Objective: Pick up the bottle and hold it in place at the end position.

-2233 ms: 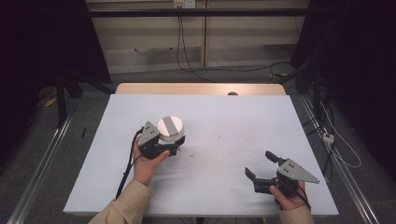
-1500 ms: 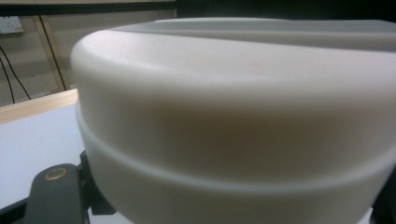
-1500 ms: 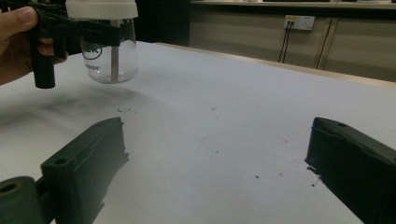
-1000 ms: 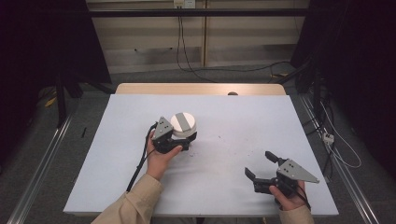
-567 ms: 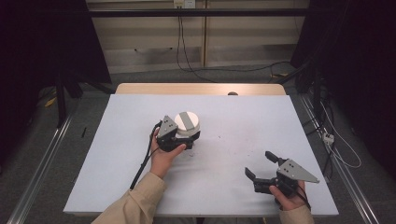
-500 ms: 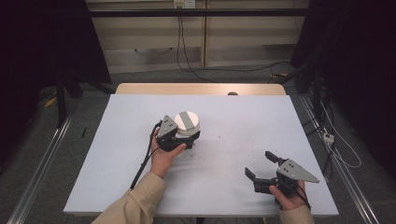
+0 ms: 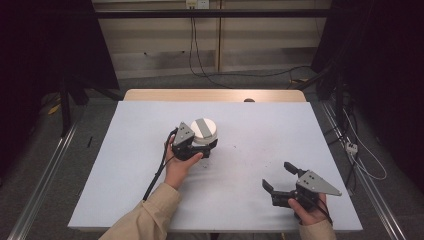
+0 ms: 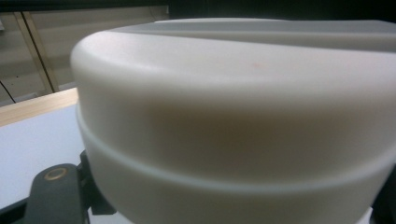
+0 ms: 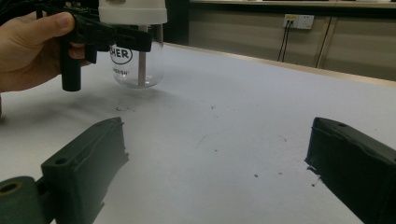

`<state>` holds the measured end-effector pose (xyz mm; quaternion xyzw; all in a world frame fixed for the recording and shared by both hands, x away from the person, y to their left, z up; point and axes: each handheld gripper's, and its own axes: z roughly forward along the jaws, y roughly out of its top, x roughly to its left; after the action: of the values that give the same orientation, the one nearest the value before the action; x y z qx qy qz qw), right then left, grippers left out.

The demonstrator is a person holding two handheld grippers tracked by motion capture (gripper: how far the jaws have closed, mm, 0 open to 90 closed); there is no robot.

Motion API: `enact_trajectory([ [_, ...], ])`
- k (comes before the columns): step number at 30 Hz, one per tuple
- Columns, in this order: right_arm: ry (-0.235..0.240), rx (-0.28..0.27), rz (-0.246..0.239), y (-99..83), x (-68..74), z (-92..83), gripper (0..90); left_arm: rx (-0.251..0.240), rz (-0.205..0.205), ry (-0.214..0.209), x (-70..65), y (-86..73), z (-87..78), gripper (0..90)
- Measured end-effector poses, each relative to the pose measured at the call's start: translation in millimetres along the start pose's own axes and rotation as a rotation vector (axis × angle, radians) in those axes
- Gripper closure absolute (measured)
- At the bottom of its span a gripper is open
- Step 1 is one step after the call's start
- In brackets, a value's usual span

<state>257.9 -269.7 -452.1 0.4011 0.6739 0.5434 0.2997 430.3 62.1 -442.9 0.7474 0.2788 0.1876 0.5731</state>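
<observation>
Tabletop point(image 7: 125, 165), pale and grey-white, is seen in the high view across the middle of the frame. Just left of centre, the left tool point(image 7: 209, 144) is held by the left hand point(image 7: 179, 164) and is pinched on a clear jar point(image 7: 204, 131) just under its white lid. The jar is seen from above, so whether its base touches the tabletop cannot be told there. At the lower right of the frame, the right tool point(image 7: 281, 178) is held by the right hand point(image 7: 307, 210) with its jaws spread wide and nothing between them; it lies well apart from the jar.

In the left gripper view, the white lid point(image 8: 243, 116) is seen very close, spanning most of the frame, with one black jaw at the lower left edge.

In the right gripper view, the right tool point(image 9: 215, 172) is shown with its two black jaws spread at the bottom corners over bare tabletop point(image 9: 243, 121). At the upper left, the jar point(image 9: 137, 56) is gripped by the left tool point(image 9: 135, 39) below the lid, with its base just above or on the surface; which cannot be told.
</observation>
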Motion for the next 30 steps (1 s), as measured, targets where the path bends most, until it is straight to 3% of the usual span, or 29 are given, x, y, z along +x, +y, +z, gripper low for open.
enact_trajectory([
  [30, 0.002, 0.006, -0.001, -0.8, 2.1, 4.0, 4.0, 0.007, -0.013, 0.004, -2.4, -1.5, 24.1, 18.4],
])
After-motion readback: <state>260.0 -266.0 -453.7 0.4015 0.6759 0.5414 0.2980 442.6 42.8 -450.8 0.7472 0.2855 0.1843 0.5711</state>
